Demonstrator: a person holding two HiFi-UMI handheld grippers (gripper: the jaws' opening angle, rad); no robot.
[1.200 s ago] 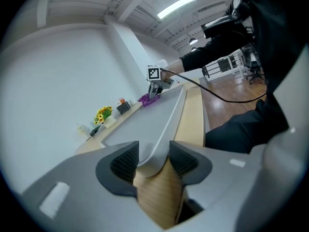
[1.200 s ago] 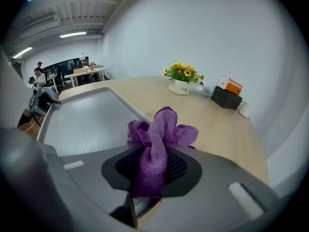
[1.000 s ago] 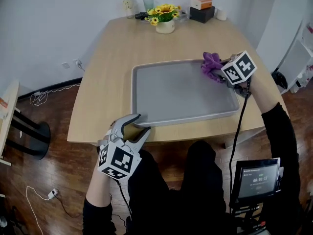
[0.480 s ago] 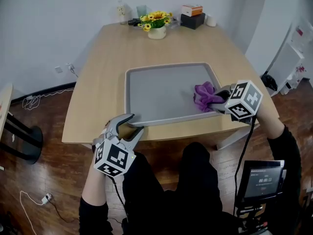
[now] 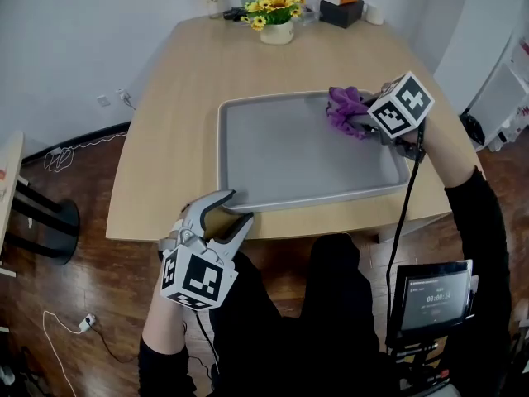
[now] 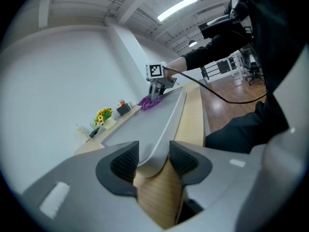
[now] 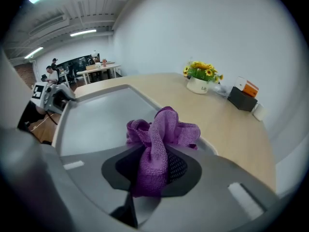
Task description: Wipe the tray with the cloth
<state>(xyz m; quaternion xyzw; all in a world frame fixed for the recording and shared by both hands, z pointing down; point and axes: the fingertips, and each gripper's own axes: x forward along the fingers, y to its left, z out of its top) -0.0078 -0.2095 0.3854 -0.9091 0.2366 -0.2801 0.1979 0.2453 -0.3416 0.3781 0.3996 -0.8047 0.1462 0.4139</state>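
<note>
A grey tray (image 5: 289, 151) lies on a light wooden table (image 5: 178, 98). My right gripper (image 5: 357, 121) is shut on a bunched purple cloth (image 5: 343, 106) and holds it down at the tray's far right corner. In the right gripper view the cloth (image 7: 161, 134) fills the gap between the jaws, with the tray (image 7: 101, 117) beyond. My left gripper (image 5: 229, 207) is shut on the tray's near left corner rim. In the left gripper view that rim (image 6: 154, 151) sits between the two dark pads (image 6: 123, 161).
A pot of yellow flowers (image 5: 276, 19), a black box with an orange box on it (image 5: 341, 7) and small containers stand at the table's far edge. A small screen (image 5: 430, 292) hangs near my right side. The tray's near rim lies close to the table's front edge.
The right gripper carried the cloth from the tray's far right corner toward the near right side, then back to the far right corner. The left gripper kept its grip on the corner.
</note>
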